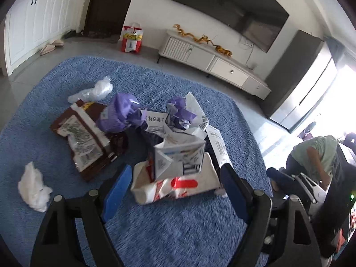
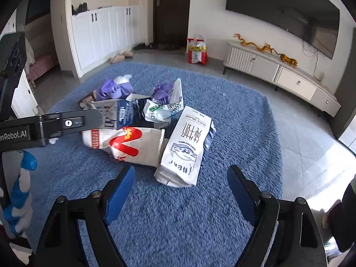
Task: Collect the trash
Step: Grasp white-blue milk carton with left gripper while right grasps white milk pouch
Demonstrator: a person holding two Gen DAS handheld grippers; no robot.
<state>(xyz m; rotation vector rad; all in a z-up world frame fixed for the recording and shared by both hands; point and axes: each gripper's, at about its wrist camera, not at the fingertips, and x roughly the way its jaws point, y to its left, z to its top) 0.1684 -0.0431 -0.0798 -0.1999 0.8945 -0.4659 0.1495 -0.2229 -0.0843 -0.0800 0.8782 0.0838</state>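
Observation:
A heap of trash lies on the blue rug [image 1: 178, 229]. It holds a white and red paper bag [image 1: 178, 184], a crushed white carton [image 1: 178, 158] on top of it, crumpled purple wrappers [image 1: 120, 115] and a brown snack packet [image 1: 82, 142]. A white tissue [image 1: 33, 187] lies apart at the left. My left gripper [image 1: 175, 170] is open, its blue pads on either side of the paper bag; I cannot tell whether they touch it. In the right wrist view a flattened white pack [image 2: 187, 146] lies just ahead of my right gripper [image 2: 181, 171], which is open and holds nothing.
A red gift bag [image 1: 131, 39] stands on the tiles beyond the rug, next to a low white TV cabinet [image 1: 213, 62]. White cupboards [image 2: 98, 33] line the far left wall. A person [image 1: 316, 153] is at the right edge.

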